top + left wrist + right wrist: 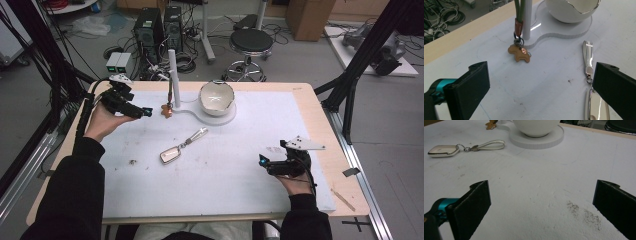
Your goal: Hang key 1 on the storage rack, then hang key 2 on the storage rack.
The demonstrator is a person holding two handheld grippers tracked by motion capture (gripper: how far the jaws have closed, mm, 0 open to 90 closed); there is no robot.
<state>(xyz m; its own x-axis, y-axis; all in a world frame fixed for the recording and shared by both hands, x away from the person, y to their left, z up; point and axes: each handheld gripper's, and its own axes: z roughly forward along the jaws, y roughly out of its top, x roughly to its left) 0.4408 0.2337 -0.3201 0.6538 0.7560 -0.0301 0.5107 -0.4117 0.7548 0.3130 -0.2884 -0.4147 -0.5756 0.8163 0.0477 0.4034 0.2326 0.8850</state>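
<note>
A silver key fob [171,154] with a pale strap [196,135] lies flat in the middle of the white mat. A brown animal-shaped charm [166,111] hangs by a green cord from a white post [172,75] and touches the mat. My left gripper [145,112] is open, a short way left of the charm, nothing between its jaws. In the left gripper view the charm [519,53] lies ahead and the fob [596,110] sits by the right jaw. My right gripper [262,161] rests open near the front right, and the fob [442,150] is far off.
A white bowl [216,97] sits on the stand's round white base [227,119] behind the fob. The wooden table edge [320,130] frames the mat. Dark specks [584,213] mark the mat by my right gripper. A stool [251,42] and computer towers [148,27] stand beyond the table.
</note>
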